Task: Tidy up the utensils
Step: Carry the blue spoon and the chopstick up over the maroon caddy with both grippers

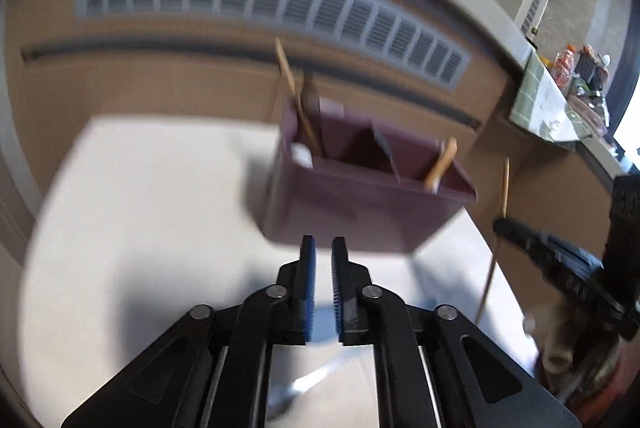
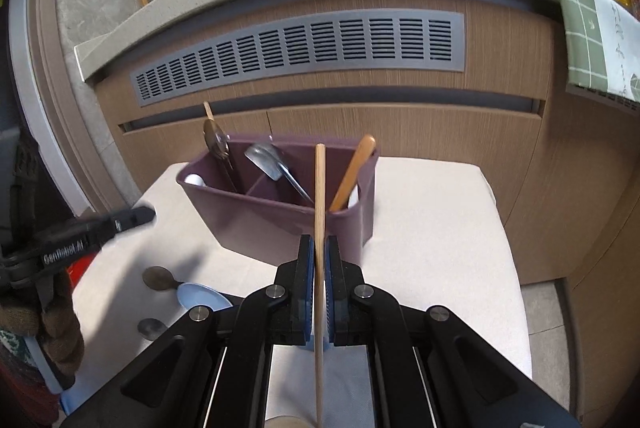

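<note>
- The right gripper (image 2: 319, 248) is clamped on a long, thin, pale wooden chopstick (image 2: 319, 188), held upright between its blue pads; the stick runs from below the pads up past the near rim of the organizer.
- The left gripper (image 1: 323, 248) holds nothing; its blue-padded jaws stand a narrow gap apart, over the white cloth-covered table (image 1: 140, 208), just in front of the organizer.
- A maroon plastic utensil organizer with divided compartments (image 2: 256, 220) stands at the far middle of the table.
- Its left compartment holds a brown-handled utensil (image 2: 218, 148) leaning upright, beside something white.
- Its middle compartment holds a metal spoon (image 2: 268, 160), bowl up.
- Its right compartment holds a light wooden-handled utensil (image 2: 354, 172), tilted right.
- Near left on the table lie a small blue round dish (image 2: 200, 298) and two round metal spoon bowls (image 2: 157, 278); their handles are hidden.
- Behind the table is a wood-panelled wall with a long grey vent grille (image 2: 304, 48).
</note>
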A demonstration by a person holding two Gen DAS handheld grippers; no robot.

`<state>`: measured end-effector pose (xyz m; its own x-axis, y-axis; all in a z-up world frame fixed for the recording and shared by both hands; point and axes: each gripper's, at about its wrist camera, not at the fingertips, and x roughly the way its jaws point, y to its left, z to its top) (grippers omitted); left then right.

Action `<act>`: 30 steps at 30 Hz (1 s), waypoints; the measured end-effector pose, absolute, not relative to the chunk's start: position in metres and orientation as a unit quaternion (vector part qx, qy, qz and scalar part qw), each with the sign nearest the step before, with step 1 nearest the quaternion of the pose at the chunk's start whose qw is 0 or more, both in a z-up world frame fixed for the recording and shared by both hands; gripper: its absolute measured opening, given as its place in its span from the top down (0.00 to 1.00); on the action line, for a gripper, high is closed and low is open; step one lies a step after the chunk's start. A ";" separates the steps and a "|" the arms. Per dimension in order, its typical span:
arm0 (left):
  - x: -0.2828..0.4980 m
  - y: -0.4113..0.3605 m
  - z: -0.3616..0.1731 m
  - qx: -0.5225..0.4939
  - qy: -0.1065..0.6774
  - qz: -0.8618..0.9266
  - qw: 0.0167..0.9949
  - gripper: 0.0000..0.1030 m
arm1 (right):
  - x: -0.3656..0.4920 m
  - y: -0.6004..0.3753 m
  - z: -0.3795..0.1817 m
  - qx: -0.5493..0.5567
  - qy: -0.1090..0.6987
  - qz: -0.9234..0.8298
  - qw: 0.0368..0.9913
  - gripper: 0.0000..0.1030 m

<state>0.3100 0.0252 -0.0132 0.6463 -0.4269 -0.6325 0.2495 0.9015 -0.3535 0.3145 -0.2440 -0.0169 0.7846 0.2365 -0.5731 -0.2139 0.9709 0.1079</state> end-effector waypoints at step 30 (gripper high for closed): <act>0.263 -0.012 0.010 -0.017 0.300 -0.135 0.944 0.95 | 0.275 -0.257 0.006 0.030 0.265 0.106 0.958 0.96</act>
<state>0.2625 -0.0119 0.0097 0.7832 -0.2661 -0.5620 0.2454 0.9627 -0.1138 0.2749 -0.2572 0.0057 0.8370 0.2199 -0.5010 -0.1879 0.9755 0.1143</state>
